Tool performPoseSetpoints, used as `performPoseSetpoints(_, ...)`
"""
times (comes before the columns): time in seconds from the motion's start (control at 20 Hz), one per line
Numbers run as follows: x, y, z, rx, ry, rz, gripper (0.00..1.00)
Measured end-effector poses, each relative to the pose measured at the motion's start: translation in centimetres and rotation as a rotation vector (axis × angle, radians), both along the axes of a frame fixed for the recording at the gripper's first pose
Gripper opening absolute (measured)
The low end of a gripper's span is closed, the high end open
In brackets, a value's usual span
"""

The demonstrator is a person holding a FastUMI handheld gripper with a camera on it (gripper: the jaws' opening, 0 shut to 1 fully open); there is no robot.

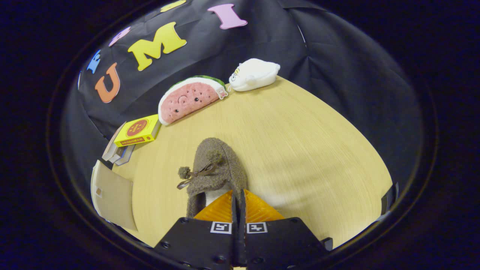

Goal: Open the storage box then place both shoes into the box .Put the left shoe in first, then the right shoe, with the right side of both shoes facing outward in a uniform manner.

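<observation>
— Claw [238,204] fingers pressed together w/ thin heel rim of brown fuzzy shoe [215,168] pinched btwn them, toe pointing away.
— On wooden counter [307,150]?
— Can't tell if resting or lifted. Beyond: watermelon plush [189,98], white plush [254,74], yellow box [138,130].

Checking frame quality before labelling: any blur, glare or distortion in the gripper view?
Gripper view: strong fisheye bend, the light wooden table curving like a dome; the fuzzy brown slipper with pom-pom bow is sharp, pinched at its heel rim by the tool; a faint smear on the tabletop right of the orange fingers; no glare, soft even light.
</observation>
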State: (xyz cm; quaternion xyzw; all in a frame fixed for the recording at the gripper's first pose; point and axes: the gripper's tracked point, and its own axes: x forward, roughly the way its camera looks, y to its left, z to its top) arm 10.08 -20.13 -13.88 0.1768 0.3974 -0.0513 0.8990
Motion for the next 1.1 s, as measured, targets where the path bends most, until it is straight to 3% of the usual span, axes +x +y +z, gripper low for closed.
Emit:
performPoseSetpoints(0.2, -0.7, 3.6, 2.8, 0.044, -0.032, 0.002, 0.0)
performPoseSetpoints(0.45, -1.1, 11.9, 9.0, 0.077, -0.1, 0.052, 0.0)
performPoseSetpoints(0.8, -1.7, 27.3, 16.7, 0.112, -0.185, 0.136, 0.0)
performPoseSetpoints(1.1, -2.2, 40.1, 17.5, 0.167, -0.175, 0.202, 0.0)
